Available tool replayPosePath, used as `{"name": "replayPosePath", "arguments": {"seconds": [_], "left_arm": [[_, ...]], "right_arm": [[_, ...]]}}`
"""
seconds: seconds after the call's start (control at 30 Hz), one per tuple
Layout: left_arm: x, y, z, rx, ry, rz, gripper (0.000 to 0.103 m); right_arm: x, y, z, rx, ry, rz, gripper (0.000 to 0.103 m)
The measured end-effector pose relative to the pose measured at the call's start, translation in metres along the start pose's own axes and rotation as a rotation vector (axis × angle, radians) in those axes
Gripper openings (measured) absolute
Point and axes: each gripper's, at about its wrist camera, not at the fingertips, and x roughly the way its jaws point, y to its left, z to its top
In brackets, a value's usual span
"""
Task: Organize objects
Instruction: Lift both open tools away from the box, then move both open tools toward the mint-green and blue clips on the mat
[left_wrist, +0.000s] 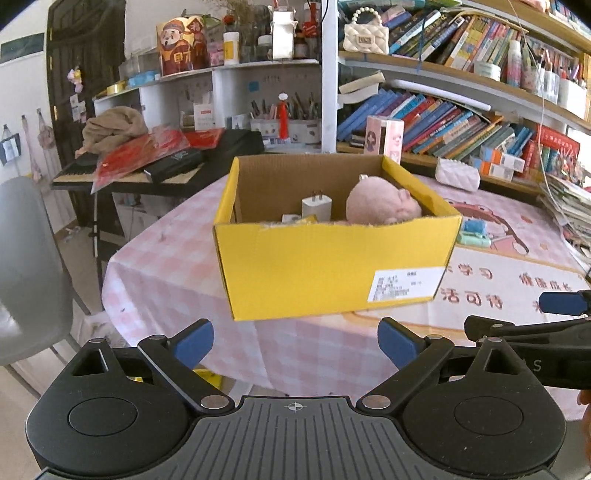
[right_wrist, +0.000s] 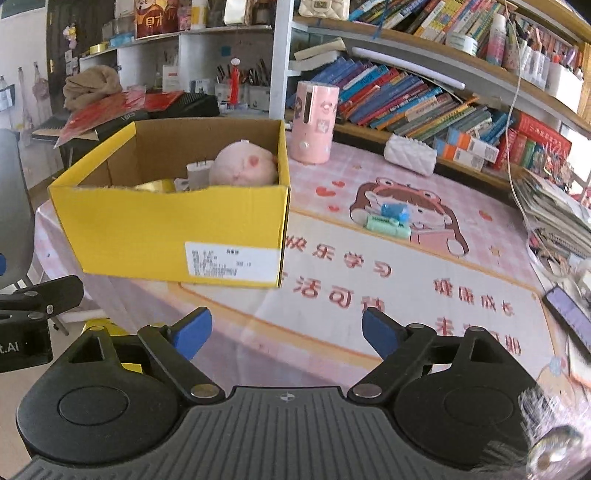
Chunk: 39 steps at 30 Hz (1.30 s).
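Note:
A yellow cardboard box (left_wrist: 325, 266) (right_wrist: 155, 229) stands on the table with a pink plush pig (left_wrist: 380, 203) (right_wrist: 242, 166), a white charger plug (left_wrist: 317, 206) (right_wrist: 197, 171) and a yellow item (right_wrist: 157, 185) inside. A small blue object (right_wrist: 395, 211) on a green case (right_wrist: 388, 226) lies on the mat right of the box; both show in the left wrist view (left_wrist: 474, 232). My left gripper (left_wrist: 295, 343) is open and empty, in front of the box. My right gripper (right_wrist: 286, 334) is open and empty, near the table's front edge.
A pink cylinder (right_wrist: 316, 122) and a white quilted pouch (right_wrist: 410, 153) stand behind the box. Bookshelves (right_wrist: 424, 103) line the back. Stacked papers (right_wrist: 554, 214) and a phone (right_wrist: 570, 314) lie at the right. A grey chair (left_wrist: 26, 266) and a keyboard stand (left_wrist: 147, 170) are left.

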Motion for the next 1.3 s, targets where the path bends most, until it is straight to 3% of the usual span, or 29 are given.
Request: {"name": "replayPosePath", "arguments": {"seconds": [0.57, 1.3], "left_arm": [[-0.008, -0.023, -0.014, 0.081, 0.02, -0.107, 0.097], [0.014, -0.089, 0.016, 0.155, -0.01, -0.226, 0.097]], "right_arm": [[-0.026, -0.017, -0.034, 0.083, 0.03, -0.072, 0.089], [-0.025, -0.086, -0.03, 0.187, 0.006, -0.182, 0.09]]}}
